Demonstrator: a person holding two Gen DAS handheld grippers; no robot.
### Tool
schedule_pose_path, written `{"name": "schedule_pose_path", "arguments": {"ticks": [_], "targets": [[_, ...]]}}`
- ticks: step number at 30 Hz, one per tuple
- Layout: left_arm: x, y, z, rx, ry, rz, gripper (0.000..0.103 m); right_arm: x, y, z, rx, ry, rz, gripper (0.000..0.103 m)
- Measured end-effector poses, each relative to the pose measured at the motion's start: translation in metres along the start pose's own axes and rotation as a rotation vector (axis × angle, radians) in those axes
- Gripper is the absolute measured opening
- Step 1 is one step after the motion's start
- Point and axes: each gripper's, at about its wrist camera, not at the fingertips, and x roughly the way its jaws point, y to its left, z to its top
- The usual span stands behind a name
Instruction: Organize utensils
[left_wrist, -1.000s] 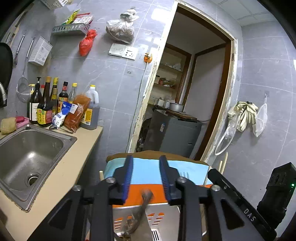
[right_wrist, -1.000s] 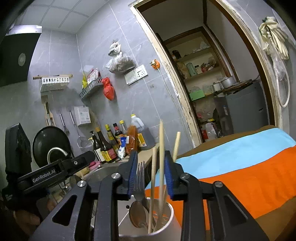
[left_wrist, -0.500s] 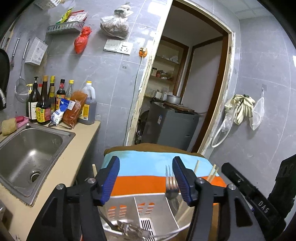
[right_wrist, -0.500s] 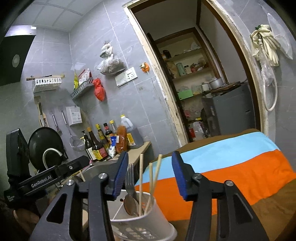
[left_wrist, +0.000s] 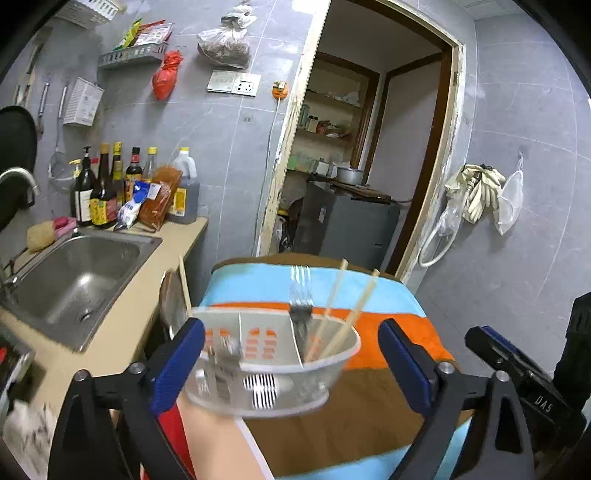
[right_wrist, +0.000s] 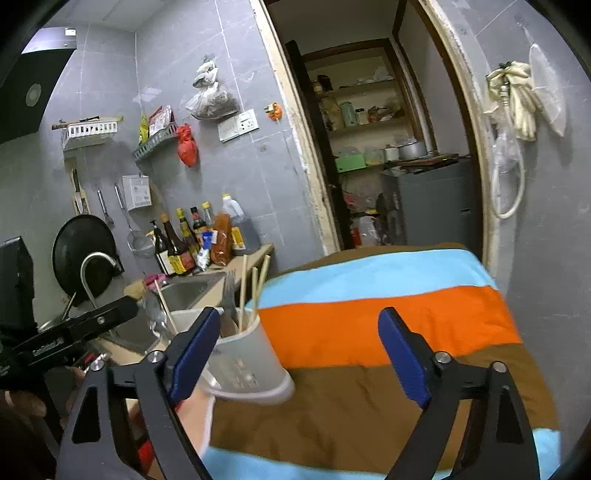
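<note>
While you look along your left tongs (left_wrist: 291, 363), their blue pads stand wide apart and hold nothing; the utensil caddy (left_wrist: 271, 363) sits straight ahead between them, low in the view, at the near left edge of the striped table (left_wrist: 369, 402), and it is blurred. Its divided compartments run across your line of sight: a fork (left_wrist: 301, 299) and chopsticks (left_wrist: 345, 306) stand upright in the right one, something metallic and smeared in the left. From the right wrist, your right tongs (right_wrist: 299, 354) are equally wide and empty, but the caddy (right_wrist: 245, 365) lies off to their left, partly behind the left pad, with the fork (right_wrist: 229, 295) and chopsticks (right_wrist: 253, 291) pointing up. I judge your left tongs the nearer and better lined up; the right would have to swing left first.
</note>
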Motion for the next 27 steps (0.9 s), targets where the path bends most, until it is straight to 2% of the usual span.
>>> {"name": "schedule_pose_path", "arguments": {"ticks": [6,10,16,20,27], "targets": [[-0.043,-0.020,-0.024,-0.014,-0.004,0.041,0.101,-0.055,-0.012,0.001,-0.022,0.015,-0.067,0.102],[-0.068,-0.033,-0.039,-0.001,-0.007,0.075,0.102,-0.094,-0.015,-0.004,-0.079,0.010,-0.135,0.102],[-0.100,-0.053,-0.057,0.045,-0.010,0.105,0.102,-0.143,-0.024,-0.010,-0.091,0.003,-0.206,0.102],[-0.116,-0.062,-0.063,0.061,-0.024,0.110,0.102,-0.168,-0.028,-0.011,-0.084,-0.002,-0.214,0.102],[-0.135,-0.074,-0.072,0.078,-0.037,0.105,0.102,-0.184,-0.034,-0.017,-0.072,0.002,-0.208,0.102]]}}
